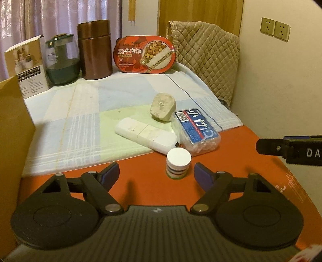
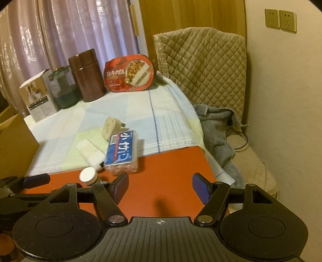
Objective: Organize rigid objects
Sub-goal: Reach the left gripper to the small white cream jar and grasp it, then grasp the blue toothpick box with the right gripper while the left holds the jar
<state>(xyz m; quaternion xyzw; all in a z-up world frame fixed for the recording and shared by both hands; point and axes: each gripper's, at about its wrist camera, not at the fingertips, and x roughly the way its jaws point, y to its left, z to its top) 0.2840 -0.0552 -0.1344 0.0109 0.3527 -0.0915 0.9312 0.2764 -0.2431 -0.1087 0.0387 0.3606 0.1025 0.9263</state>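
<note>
Two surfaces meet on this worktop (image 1: 251, 161): a smooth orange-red top nearest me and, over the far part, a soft checked cloth (image 1: 84, 104) in pale blue, green and white. Pinkish curtains (image 1: 40, 18) hang behind, a wooden panel stands beside them, and a cream wall carries two sockets (image 1: 275, 29). A quilted tan cover (image 1: 207, 54) drapes over something at the far right, with a grey towel (image 2: 217, 129) crumpled below it.

Along the back stand a printed carton (image 1: 26, 66), a glass jar (image 1: 61, 60) with dark green contents, a tall brown metal canister (image 1: 94, 50) and an oval red meal box (image 1: 145, 54) propped upright. Near the cloth's front edge lie the loose things: a chalky, rounded plug adapter (image 1: 163, 106), a long white plastic pill case (image 1: 145, 135), and a clear box of floss picks (image 1: 196, 133) with a blue label, just beside the case. A small round bottle (image 1: 178, 164) with a white cap and striped label stands upright on the orange top, in front of them.

The left hand-held gripper (image 1: 156, 174) hovers low with its blue-padded jaws released, the bottle just ahead of the gap and nothing between the pads. The right hand-held gripper (image 2: 161, 186) is likewise spread and empty over bare orange surface. A cardboard box (image 1: 12, 129) sits at the left edge.
</note>
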